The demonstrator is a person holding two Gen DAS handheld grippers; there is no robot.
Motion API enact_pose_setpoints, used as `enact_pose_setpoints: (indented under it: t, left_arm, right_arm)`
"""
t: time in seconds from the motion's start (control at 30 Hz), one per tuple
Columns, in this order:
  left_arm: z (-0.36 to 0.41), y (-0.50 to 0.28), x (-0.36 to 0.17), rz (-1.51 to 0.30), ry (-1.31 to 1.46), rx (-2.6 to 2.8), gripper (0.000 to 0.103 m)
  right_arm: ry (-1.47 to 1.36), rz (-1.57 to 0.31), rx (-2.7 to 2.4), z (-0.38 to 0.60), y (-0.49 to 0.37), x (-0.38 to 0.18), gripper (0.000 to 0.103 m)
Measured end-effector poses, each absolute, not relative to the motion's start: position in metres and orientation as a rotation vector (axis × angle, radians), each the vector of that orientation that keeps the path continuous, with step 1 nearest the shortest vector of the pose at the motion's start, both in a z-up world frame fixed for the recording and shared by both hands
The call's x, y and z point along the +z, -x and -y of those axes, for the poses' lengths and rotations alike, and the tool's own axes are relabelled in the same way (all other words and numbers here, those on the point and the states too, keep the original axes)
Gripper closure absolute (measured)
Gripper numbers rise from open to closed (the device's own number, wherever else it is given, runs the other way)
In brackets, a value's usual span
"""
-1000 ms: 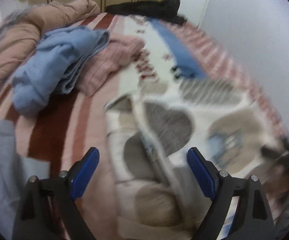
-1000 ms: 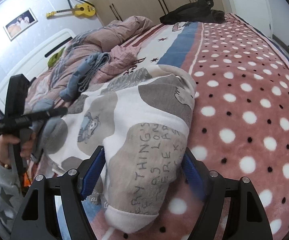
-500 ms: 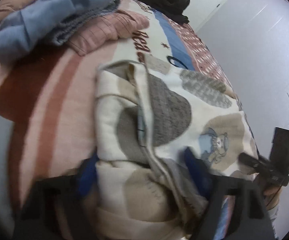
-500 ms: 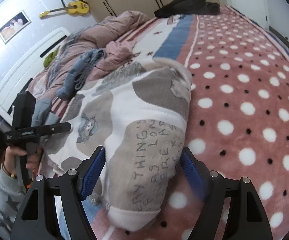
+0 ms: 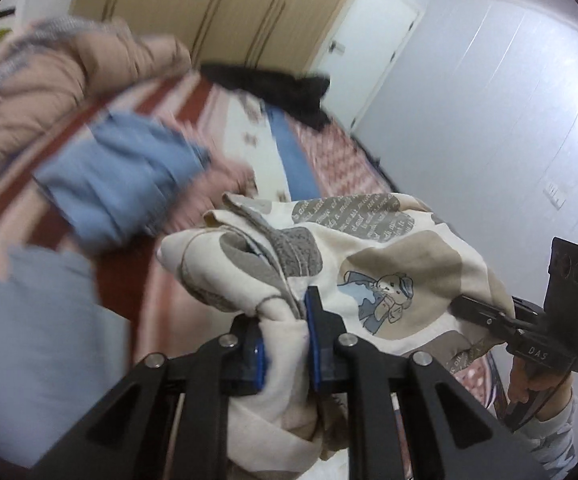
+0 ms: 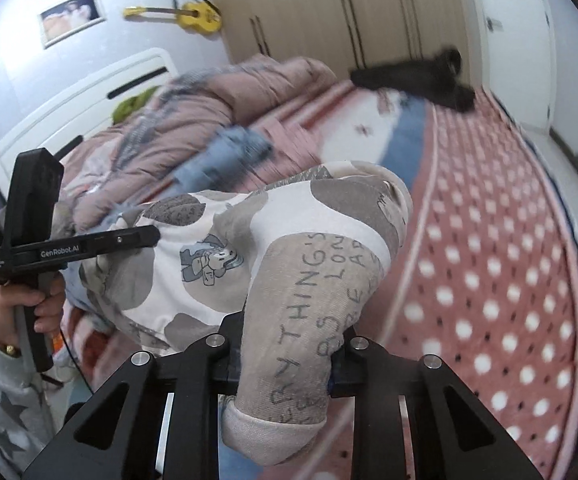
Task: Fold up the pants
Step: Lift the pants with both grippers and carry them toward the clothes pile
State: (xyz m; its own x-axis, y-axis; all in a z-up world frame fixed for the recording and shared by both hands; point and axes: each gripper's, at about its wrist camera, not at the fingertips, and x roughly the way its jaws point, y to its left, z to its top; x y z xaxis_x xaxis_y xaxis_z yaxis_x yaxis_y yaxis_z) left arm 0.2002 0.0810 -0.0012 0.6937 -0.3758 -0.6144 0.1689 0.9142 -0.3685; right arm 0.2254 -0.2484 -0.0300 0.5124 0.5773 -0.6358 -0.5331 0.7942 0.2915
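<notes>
The pants (image 5: 389, 264) are cream with grey and beige patches and a cartoon bear print. My left gripper (image 5: 285, 344) is shut on a bunched end of them and holds it above the bed. My right gripper (image 6: 289, 356) is shut on the other end, a grey patch with printed letters (image 6: 309, 304), its cuff hanging below the jaws. The fabric sags between the two grippers. The right gripper also shows at the right of the left wrist view (image 5: 529, 328), and the left gripper at the left of the right wrist view (image 6: 61, 248).
The bed has a pink blanket with white dots (image 6: 509, 280) and red stripes (image 5: 137, 280). A blue garment (image 5: 121, 184) and a pink one lie beyond the pants. A pink duvet (image 6: 229, 96) is heaped near the headboard. A black garment (image 6: 417, 80) lies at the far end.
Both grippers have closed on the ends of the pants and lifted them off the bed. Earlier both were open around the fabric lying flat.
</notes>
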Motion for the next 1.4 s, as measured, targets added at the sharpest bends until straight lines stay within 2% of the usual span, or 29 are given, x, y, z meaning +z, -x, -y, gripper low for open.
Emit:
enact_pose_setpoints:
  t: [0.2, 0.37, 0.5, 0.73, 0.83, 1.0, 1.1, 1.2, 1.3, 1.4]
  left_arm:
    - [-0.168, -0.170, 0.059, -0.663, 0.277, -0.226, 0.090]
    - [-0.255, -0.159, 0.071, -0.666, 0.259, -0.125, 0.090]
    - [-0.308, -0.158, 0.045, -0.704, 0.256, -0.060, 0.090]
    - [-0.374, -0.171, -0.079, -0.868, 0.356, -0.010, 0.089]
    - [-0.378, -0.167, -0.095, -0.859, 0.371, -0.003, 0.081]
    - [-0.374, -0.157, -0.065, -0.826, 0.278, 0.092, 0.050]
    - [-0.370, -0.150, -0.035, -0.748, 0.242, 0.103, 0.047]
    - [-0.367, -0.151, -0.018, -0.695, 0.272, 0.045, 0.046]
    - [-0.356, -0.159, -0.022, -0.694, 0.287, -0.018, 0.046]
    - [-0.350, -0.175, -0.049, -0.750, 0.314, -0.044, 0.046]
  right_arm:
    - [-0.007, -0.722, 0.764, 0.159, -0.209, 0.043, 0.084]
    - [0.024, -0.717, 0.864, 0.065, -0.203, 0.053, 0.084]
    - [0.032, -0.745, 0.924, -0.012, -0.201, 0.029, 0.084]
    - [0.100, -0.915, 0.949, -0.092, -0.194, -0.065, 0.083]
    - [0.114, -0.923, 0.946, -0.100, -0.189, -0.084, 0.078]
    - [0.117, -0.965, 0.937, -0.095, -0.191, -0.078, 0.063]
    - [0.172, -0.853, 0.901, -0.085, -0.187, -0.047, 0.055]
    - [0.174, -0.736, 0.891, -0.082, -0.185, -0.018, 0.054]
    - [0.160, -0.707, 0.934, -0.093, -0.188, -0.007, 0.054]
    - [0.192, -0.728, 0.952, -0.111, -0.197, -0.022, 0.054]
